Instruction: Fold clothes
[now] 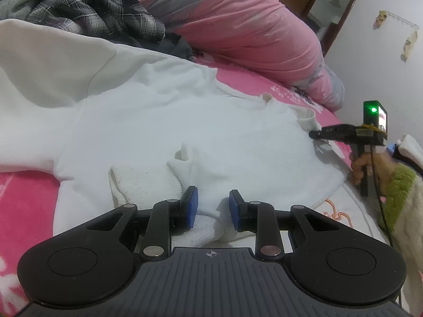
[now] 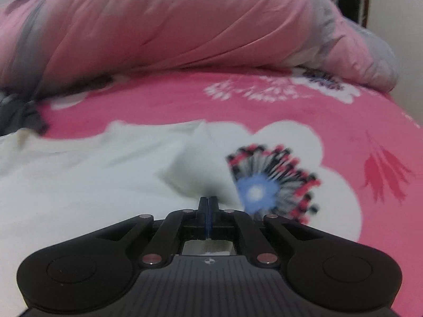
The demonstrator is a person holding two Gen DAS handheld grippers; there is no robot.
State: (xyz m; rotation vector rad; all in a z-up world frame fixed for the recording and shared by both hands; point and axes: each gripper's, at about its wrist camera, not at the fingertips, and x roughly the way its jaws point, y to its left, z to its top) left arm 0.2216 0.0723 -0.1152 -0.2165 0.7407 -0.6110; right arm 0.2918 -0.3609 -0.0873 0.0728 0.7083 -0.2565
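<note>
1. Left claw (image 1: 213, 207) is nearest the camera. Its jaws stand narrow, and thick white ribbing (image 1: 203, 231) is bunched between the blue pads. It looks pinched, not loose.
2. The ribbing belongs to the white sweater (image 1: 158, 111), which lies flat on the bed (image 1: 23, 211). The sweater spreads ahead of the left claw and off to its left.
3. Sweater long axis: near-right to far-left in the left view. The wide part, with one sleeve, is at far left. A sleeve end (image 1: 145, 185) lies folded over the body just ahead-left of the left claw.
4. Right claw (image 1: 314, 134) has its jaws fully together on the sweater's right edge, well apart from the left claw. In the blurred right view the cloth tents up to its tips, so I judge it held. The hand (image 1: 361, 167) on its grip sits off the cloth.
5. Key relation: both claws grip the same near-right side, and the bulk of the cloth lies away from them, far-left.
6. Judgement: the fold should carry the held edge over the body, across that axis. The left claw is nearer the sleeve end, the right nearer the corner.
7. Risk: plaid clothes (image 1: 92, 10) and the quilt (image 1: 238, 26) crowd the far side, close to the sweater's far edge.
</note>
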